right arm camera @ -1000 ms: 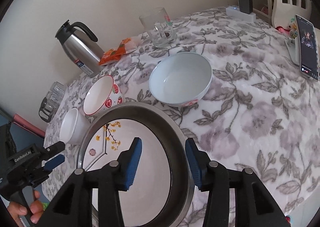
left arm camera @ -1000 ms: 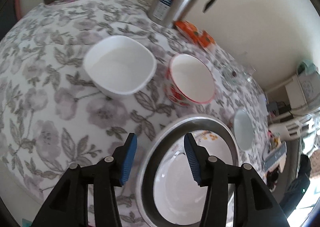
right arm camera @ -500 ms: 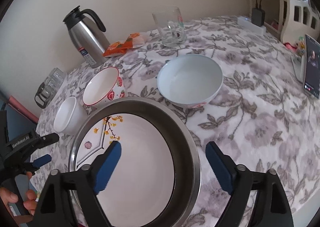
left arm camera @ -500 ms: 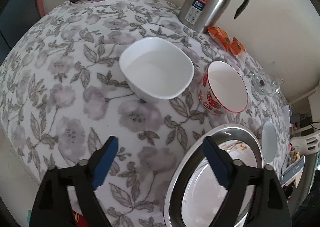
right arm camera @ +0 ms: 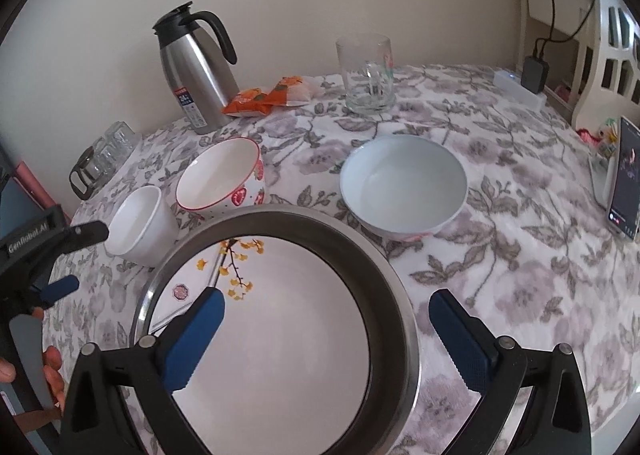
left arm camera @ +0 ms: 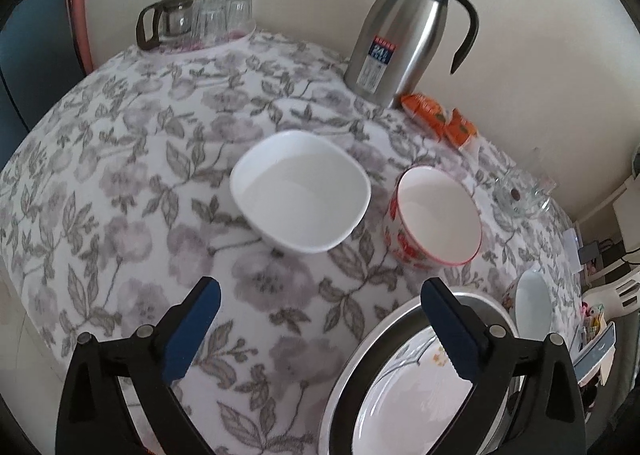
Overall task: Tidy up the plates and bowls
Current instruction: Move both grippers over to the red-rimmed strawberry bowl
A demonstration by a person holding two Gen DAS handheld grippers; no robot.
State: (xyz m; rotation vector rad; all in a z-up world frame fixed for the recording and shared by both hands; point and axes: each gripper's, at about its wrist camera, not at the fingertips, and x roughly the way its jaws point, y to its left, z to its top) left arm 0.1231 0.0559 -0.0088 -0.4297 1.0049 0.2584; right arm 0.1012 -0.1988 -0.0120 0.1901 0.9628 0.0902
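A steel basin (right arm camera: 400,315) holds a white plate (right arm camera: 280,335) with yellow flowers; both show in the left wrist view, the basin (left arm camera: 360,347) and the plate (left arm camera: 408,403). A square white bowl (left arm camera: 300,191) (right arm camera: 138,221), a red-patterned bowl (left arm camera: 436,227) (right arm camera: 220,175) and a pale blue bowl (right arm camera: 402,185) (left arm camera: 528,303) stand on the floral tablecloth. My left gripper (left arm camera: 320,331) is open and empty, short of the square bowl. My right gripper (right arm camera: 326,335) is open and empty above the basin's near side.
A steel thermos jug (left arm camera: 404,35) (right arm camera: 196,67) and orange snack packets (left arm camera: 440,121) (right arm camera: 264,97) stand by the wall. A glass mug (right arm camera: 368,75), a tray of glasses (left arm camera: 200,19), a phone (right arm camera: 626,183) and a power strip (right arm camera: 518,89) sit near the table's edges.
Both grippers have opened wide from a narrow gap and drawn back and up from the basin. The left one now faces the square bowl.
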